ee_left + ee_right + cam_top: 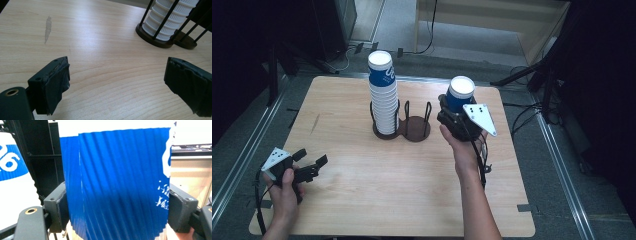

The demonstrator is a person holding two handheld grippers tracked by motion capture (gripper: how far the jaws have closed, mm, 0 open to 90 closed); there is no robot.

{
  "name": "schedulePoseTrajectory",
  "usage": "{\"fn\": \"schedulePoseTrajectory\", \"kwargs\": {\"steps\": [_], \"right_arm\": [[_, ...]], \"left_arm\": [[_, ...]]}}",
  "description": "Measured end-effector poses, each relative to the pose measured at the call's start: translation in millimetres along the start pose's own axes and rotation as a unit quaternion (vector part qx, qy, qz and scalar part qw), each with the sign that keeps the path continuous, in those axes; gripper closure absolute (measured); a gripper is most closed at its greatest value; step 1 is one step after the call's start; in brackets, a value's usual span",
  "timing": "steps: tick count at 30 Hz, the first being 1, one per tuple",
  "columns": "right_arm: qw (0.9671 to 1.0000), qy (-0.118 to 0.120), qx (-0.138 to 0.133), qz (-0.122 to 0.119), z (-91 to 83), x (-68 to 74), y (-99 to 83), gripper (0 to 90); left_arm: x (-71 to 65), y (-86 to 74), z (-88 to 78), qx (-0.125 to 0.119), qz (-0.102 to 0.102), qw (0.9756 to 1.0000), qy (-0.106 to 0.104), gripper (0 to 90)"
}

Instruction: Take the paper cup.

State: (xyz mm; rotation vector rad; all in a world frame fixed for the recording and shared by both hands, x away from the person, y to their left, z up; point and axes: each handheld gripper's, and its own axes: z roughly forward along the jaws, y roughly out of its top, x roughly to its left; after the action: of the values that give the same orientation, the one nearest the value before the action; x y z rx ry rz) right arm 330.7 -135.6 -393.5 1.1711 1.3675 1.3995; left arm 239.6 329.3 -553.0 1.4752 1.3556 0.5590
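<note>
At the left of the high view, the left gripper (310, 167) rested low over the near-left part of the wooden table (362, 200), its black jaws spread apart with nothing between them; its own view showed only bare, pale, fine-grained board between the padded jaws, with a dull grey scuff mark (47, 28) farther off. Toward the middle of the table stood a dark wire cup holder (402, 125) with two round bases joined side by side. Its left ring held a tall stack of cups (383, 95), white and ribbed along the nested rims, the top cup wrapped in blue with white lettering and open, showing a white inside. The right ring (417, 128) held no cup, its thin upright rods standing free. Just to the right of that ring, the right gripper (451, 111) pinched a single blue cup (460, 92) upright, above the table and beside the holder. In the right gripper view the jaws pressed on both sides of the blue cup's corrugated blue sleeve (120, 185), with white characters near its right edge.
</note>
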Motion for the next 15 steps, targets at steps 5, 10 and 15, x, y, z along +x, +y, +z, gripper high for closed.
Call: {"fn": "schedulePoseTrajectory", "kwargs": {"steps": [5,10,15], "right_arm": [[1.0000,-0.008,0.005,0.002,-7.5,-7.8,-7.6,20.7],[0.9997,-0.020,0.011,0.008,-18.0,-21.3,-19.8,20.7],[0.9994,-0.027,0.016,0.013,-25.5,-31.1,-29.4,20.7]], "left_arm": [[-0.1,-0.1,-0.1,-0.001,0.000,1.0000,0.000,7.3],[-0.6,-0.3,-0.4,-0.003,0.001,1.0000,0.002,7.3],[-0.8,-0.4,-0.8,-0.004,0.003,1.0000,0.003,7.3]]}}
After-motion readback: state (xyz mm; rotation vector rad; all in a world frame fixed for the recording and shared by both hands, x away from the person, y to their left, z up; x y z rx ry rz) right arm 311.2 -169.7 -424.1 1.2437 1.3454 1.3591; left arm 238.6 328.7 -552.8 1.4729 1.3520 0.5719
